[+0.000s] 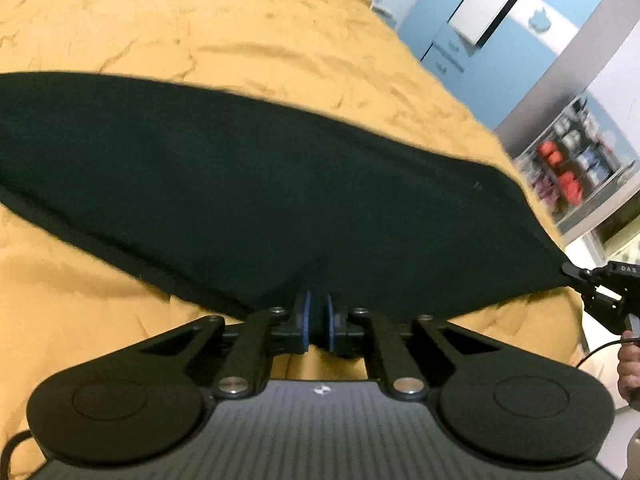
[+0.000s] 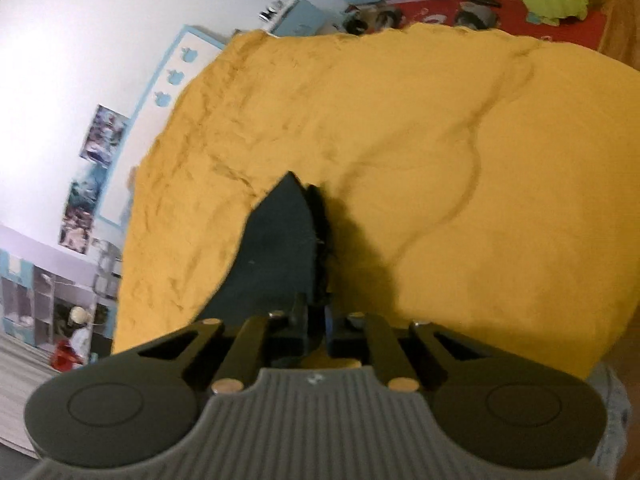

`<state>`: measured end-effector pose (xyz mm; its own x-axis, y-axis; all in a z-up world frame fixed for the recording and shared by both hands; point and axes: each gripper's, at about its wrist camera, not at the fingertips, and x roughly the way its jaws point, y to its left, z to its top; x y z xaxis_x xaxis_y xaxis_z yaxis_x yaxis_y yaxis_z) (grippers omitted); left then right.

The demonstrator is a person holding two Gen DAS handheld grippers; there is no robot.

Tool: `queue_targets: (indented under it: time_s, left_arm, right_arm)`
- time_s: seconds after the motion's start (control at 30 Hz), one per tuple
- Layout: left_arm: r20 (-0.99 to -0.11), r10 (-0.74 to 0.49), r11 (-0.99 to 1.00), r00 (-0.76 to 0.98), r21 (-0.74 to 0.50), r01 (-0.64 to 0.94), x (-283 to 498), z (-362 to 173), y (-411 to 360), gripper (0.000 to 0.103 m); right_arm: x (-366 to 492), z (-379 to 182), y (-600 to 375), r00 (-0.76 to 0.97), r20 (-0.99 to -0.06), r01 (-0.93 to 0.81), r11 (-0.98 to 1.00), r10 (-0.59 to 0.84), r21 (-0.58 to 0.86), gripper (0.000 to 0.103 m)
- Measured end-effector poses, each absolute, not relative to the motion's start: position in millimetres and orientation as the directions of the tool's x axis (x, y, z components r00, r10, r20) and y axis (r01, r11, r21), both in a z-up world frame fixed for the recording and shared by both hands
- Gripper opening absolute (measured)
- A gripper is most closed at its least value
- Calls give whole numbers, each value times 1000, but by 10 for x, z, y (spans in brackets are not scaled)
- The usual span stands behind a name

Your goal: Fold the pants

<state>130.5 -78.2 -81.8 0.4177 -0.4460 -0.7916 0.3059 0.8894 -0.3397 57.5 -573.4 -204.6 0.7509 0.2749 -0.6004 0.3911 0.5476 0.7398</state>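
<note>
I've got the left gripper (image 1: pixel 316 322) and right gripper (image 2: pixel 316 322) both clamped on the dark pants (image 1: pixel 240 184) over the bed (image 1: pixel 200 32), so next I carry this edge across evenly.

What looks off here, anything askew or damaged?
Nothing stands out. The dark pants lie spread on the wrinkled yellow blanket, with the left tongs shut on the near edge and the right tongs shut on a corner. No tears show.
</note>
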Motion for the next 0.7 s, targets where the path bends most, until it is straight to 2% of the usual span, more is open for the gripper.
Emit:
queue_targets:
  time_s: [0.17, 0.27, 0.4, 0.57, 0.63, 0.7]
  left_arm:
    - [-858, -389, 906, 336, -292, 305, 1207, -993, -758, 4]
    - [-833, -424, 896, 356, -329, 297, 1122, -961, -625, 4]
    - [-787, -457, 886, 414, -364, 286, 1024, -723, -353, 5]
    - [-734, -430, 899, 525, -403, 173, 1107, -483, 306, 7]
    - [-725, -390, 909, 567, -401, 111, 1190, -421, 642, 14]
    - [-723, -331, 921, 607, -387, 41, 1288, -379, 1016, 15]
  right_arm:
    - [592, -2203, -5729, 745, -612, 398, 558, 266, 728, 0]
    - [645, -2045, -5638, 728, -640, 380, 634, 245, 674, 12]
    - [655, -1623, -5457, 721, -684, 348, 795, 111, 497, 30]
    - [775, -1303, -5099, 751, -660, 285, 891, 23, 355, 34]
    - [912, -1273, -4900, 753, -657, 237, 917, 35, 321, 37]
    - [1036, -1305, -4747, 744, -665, 204, 922, 73, 330, 37]
